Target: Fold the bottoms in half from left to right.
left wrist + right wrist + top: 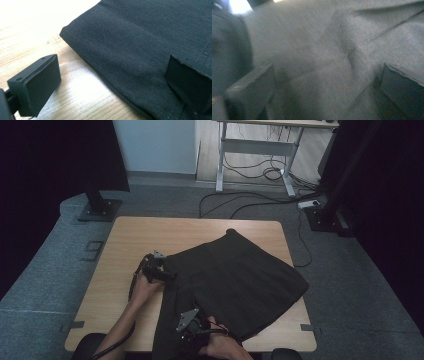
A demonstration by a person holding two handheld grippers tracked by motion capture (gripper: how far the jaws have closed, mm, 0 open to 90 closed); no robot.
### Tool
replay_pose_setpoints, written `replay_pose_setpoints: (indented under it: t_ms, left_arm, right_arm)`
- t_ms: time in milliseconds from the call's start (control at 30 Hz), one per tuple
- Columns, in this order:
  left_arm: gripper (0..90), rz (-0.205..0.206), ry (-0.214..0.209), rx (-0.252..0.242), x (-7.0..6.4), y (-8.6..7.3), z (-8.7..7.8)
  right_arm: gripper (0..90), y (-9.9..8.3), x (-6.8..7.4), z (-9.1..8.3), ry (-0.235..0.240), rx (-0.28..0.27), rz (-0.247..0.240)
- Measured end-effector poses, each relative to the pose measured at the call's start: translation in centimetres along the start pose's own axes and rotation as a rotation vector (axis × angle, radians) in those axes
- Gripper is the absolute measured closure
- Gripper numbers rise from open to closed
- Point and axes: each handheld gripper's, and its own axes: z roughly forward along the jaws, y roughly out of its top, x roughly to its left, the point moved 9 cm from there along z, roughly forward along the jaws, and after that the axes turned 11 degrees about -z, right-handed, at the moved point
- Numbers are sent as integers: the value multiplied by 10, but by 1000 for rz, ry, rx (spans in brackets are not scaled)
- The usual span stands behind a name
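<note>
Black shorts [235, 275] lie spread flat on the wooden table [130, 240], covering its centre and right half and reaching the near edge; 1 corner points toward the far edge.

Left tongs [167, 275] sit at the shorts' left edge, held by the left hand [145, 287]. In the left gripper view the jaws are spread wide: 1 jaw is over bare wood, the other over the fabric, with the folded edge of the shorts [140, 50] running diagonally between them. Nothing is pinched.

Right tongs [192, 330] are at the near edge of the table, over the lower part of the shorts, with the right hand [220, 345] behind them. The right gripper view is blurred, but both jaws show far apart with wrinkled dark cloth [329, 62] close between them; open, not clamped on it. Cannot tell whether the jaw tips touch the fabric.

Background floor: a desk frame [255, 150] and loose cables [250, 202].
</note>
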Motion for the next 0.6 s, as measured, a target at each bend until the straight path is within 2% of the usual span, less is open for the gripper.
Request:
replay_pose_setpoints:
  t_ms: [67,133,300,367,433,500,533,600]
  left_arm:
    - [0,0,0,0,0,0,0]
    - [0,-1,1,0,0,0,0]
    - [3,0,1,-1,0,0,0]
    - [33,16,-14,-11,-3,-1,-2]
    - [130,43,-45,-25,-7,-1,-5]
    - [219,50,-56,-34,-10,-2,-6]
    - [250,55,-65,-42,-12,-2,-7]
    - [426,60,-88,-56,-16,-2,-8]
  right_arm:
    - [11,1,-1,1,-12,11,13]
    - [61,1,-2,-1,-14,8,23]
    - [358,-2,-12,-11,-37,-18,48]
    - [485,-1,-12,-12,-40,-22,49]
    - [669,0,-12,-14,-35,-24,53]
    - [788,0,-16,-14,-39,-30,67]
    - [815,0,-17,-14,-42,-27,69]
    - [828,1,-21,-13,-40,-26,82]
